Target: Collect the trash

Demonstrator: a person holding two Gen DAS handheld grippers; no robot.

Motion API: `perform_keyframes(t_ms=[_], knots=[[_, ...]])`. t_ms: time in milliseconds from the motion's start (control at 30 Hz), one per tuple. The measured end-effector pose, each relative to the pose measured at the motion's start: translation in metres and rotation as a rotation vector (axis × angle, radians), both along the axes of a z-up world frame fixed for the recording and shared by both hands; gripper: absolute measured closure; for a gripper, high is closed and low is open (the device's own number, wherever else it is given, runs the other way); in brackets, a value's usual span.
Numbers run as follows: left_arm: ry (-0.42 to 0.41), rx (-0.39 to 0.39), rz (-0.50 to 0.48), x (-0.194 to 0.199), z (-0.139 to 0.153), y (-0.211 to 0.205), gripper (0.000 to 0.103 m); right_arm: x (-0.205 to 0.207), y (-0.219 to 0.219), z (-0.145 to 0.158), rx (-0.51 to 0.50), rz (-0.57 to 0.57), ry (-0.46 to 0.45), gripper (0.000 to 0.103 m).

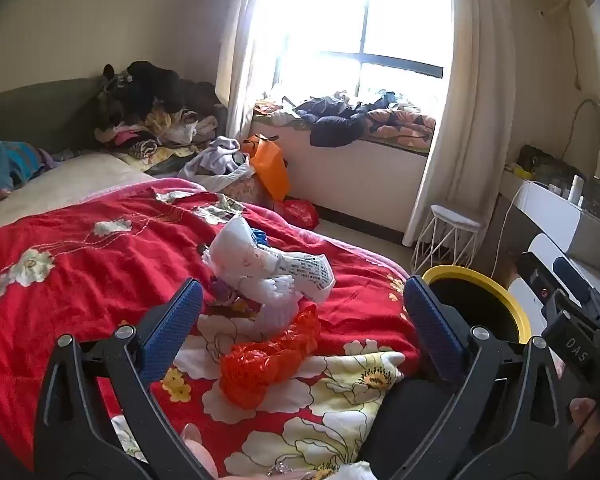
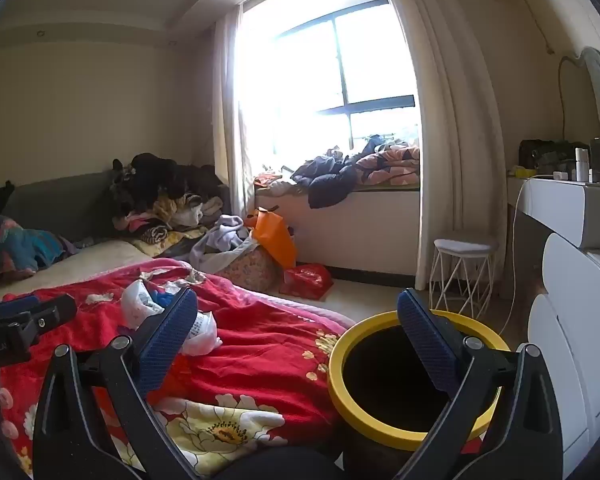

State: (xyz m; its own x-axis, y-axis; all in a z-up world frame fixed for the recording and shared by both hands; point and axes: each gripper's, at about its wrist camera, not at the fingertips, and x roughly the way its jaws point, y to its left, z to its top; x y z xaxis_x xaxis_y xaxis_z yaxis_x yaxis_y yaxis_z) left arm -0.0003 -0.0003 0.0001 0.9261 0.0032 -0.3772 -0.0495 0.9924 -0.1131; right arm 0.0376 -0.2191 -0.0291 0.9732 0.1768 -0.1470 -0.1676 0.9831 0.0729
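Red floral bed (image 1: 80, 248), bare floor at 3 o'clock; both claws (left (image 1: 302, 332), right (image 2: 298, 336)) spread, empty; crumpled wrappers (image 1: 268, 268) at 12 beyond left claw, yellow-rimmed bin (image 2: 380, 420) under right.

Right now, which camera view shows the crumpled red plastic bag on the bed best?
The left wrist view: the red plastic bag lies unobstructed between the open left gripper fingers. In the right wrist view I cannot make it out.
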Motion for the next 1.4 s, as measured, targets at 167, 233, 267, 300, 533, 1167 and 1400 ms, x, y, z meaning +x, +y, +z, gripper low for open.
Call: perform_keyframes(t_ms=[167,233,267,300,533,1167,1400], knots=[[0.003,-0.013,0.005,0.000,0.000,0.000,0.010,-0.002,-0.002,0.000,0.009,0.002,-0.004,0.006],[0.003,-0.019,0.001,0.002,0.000,0.000,0.010,-0.001,-0.002,0.000,0.010,0.000,-0.004,0.006],[0.000,-0.020,-0.001,0.001,0.000,-0.001,0.010,-0.001,-0.002,0.001,0.009,0.000,-0.005,0.006],[-0.002,-0.019,-0.002,0.002,0.001,-0.001,0.010,-0.003,-0.001,0.002,0.008,-0.001,-0.007,0.006],[-0.026,0.000,-0.010,-0.004,0.004,-0.005,0.010,-0.002,-0.010,0.001,0.005,-0.008,-0.006,0.006],[-0.035,0.005,-0.009,-0.005,0.008,-0.005,0.010,-0.015,-0.010,0.015,0.003,-0.008,-0.015,0.006],[-0.039,0.008,-0.008,-0.005,0.008,-0.005,0.010,-0.015,-0.009,0.015,0.002,-0.006,-0.014,0.006]])
